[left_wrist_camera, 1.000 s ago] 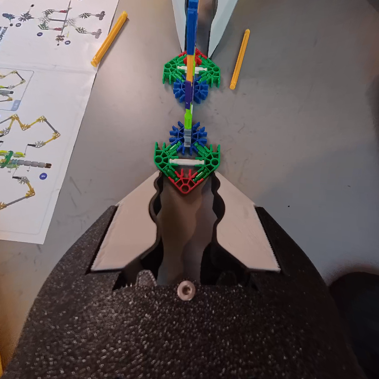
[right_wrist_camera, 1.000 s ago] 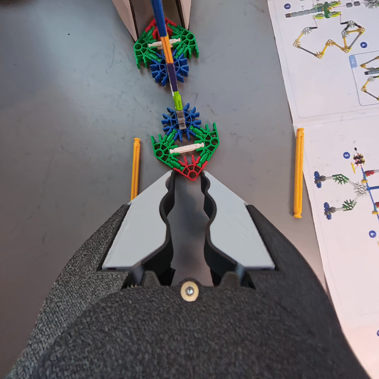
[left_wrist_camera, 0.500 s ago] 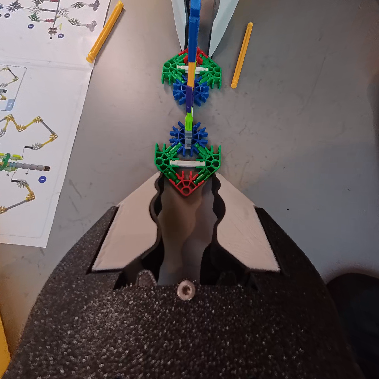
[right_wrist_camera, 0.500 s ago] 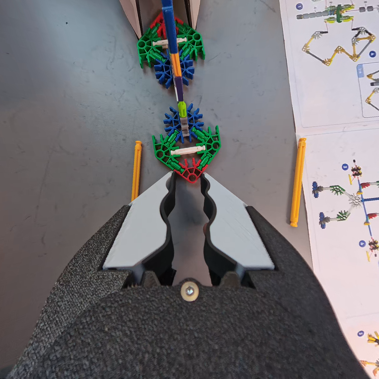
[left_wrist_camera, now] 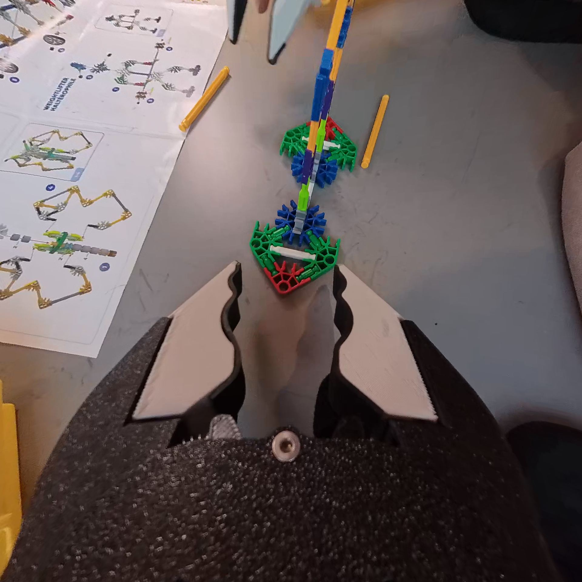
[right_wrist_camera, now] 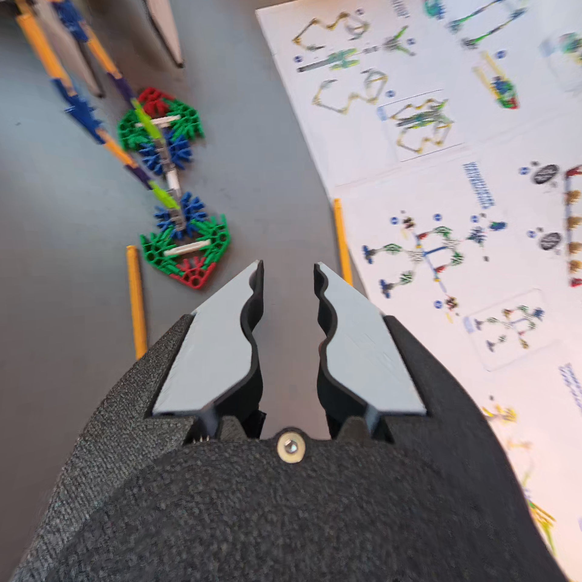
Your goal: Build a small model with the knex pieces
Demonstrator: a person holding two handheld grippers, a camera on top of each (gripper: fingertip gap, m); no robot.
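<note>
A toy model of green, red and blue connectors stands on the grey table [left_wrist_camera: 441, 220]. Its near foot [left_wrist_camera: 294, 252] lies just ahead of my open left gripper [left_wrist_camera: 286, 267], whose jaws stand wide on either side of the red tip without touching it. The far foot [left_wrist_camera: 318, 151] lies beyond, and a blue, orange and purple mast [left_wrist_camera: 327, 78] rises from the middle. My right gripper [right_wrist_camera: 288, 264] is open and empty; the model's foot [right_wrist_camera: 185, 248] lies to its left, apart from it. The right wrist view is blurred.
Two loose yellow rods [left_wrist_camera: 204, 99] [left_wrist_camera: 374, 132] lie on either side of the model. A printed instruction sheet [left_wrist_camera: 78, 157] covers the table's left side and also shows in the right wrist view [right_wrist_camera: 441, 220]. A yellow object [left_wrist_camera: 6, 472] sits at the lower left edge. One gripper's finger ends stand about 20 cm off the other's.
Both grippers opened and let go of the model's red tips. The right gripper pulled back and swung right, away from the model. The left gripper drew back slightly.
</note>
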